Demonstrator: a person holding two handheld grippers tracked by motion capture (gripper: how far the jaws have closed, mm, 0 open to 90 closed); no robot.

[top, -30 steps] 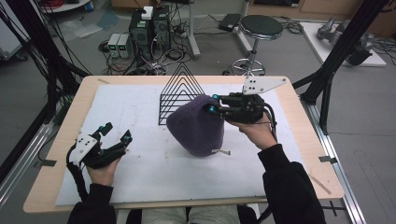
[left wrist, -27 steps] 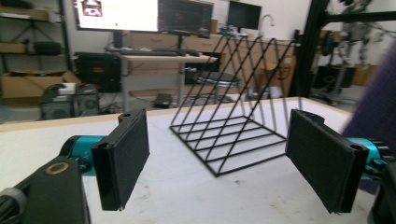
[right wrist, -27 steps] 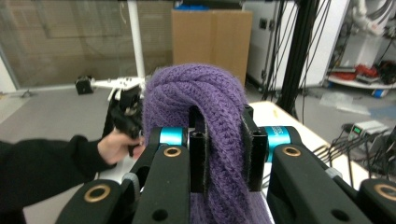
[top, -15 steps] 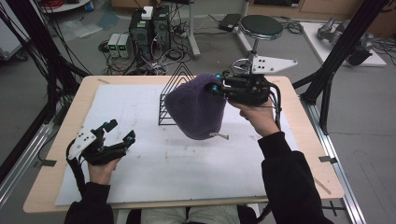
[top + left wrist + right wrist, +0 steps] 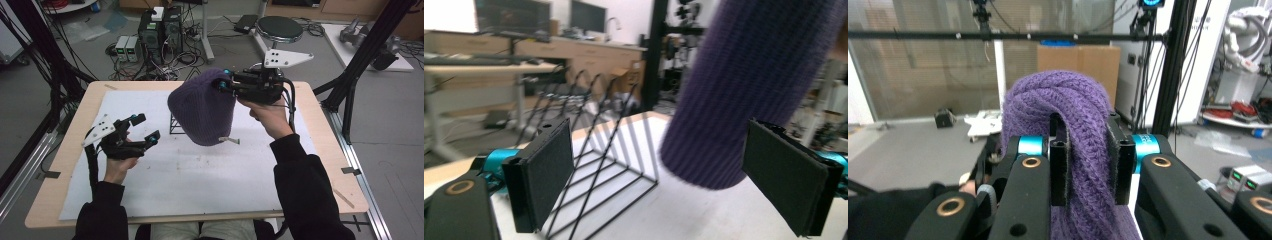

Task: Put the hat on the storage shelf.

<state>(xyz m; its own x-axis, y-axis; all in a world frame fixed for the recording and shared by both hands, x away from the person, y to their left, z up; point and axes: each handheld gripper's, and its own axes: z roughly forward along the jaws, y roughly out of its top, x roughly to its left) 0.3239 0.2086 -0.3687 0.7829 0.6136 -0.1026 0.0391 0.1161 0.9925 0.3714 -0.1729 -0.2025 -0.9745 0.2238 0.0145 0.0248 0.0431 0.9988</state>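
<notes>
Right gripper point(image 5: 222, 84) at upper centre has its jaws clamped on the purple ribbed knit beanie point(image 5: 202, 107) (it hangs clear of the counter). Left gripper point(image 5: 142, 127), lower left, jaws just opened wide, nothing between them.

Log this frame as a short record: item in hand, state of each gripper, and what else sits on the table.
Held item: purple knit beanie, hanging clear of the table
Right gripper: shut on the beanie's top
Left gripper: open, nothing between its fingers
Other item: black wire rack on the white mat, behind the beanie
Beanie tag: small white tag at the lower edge
</notes>
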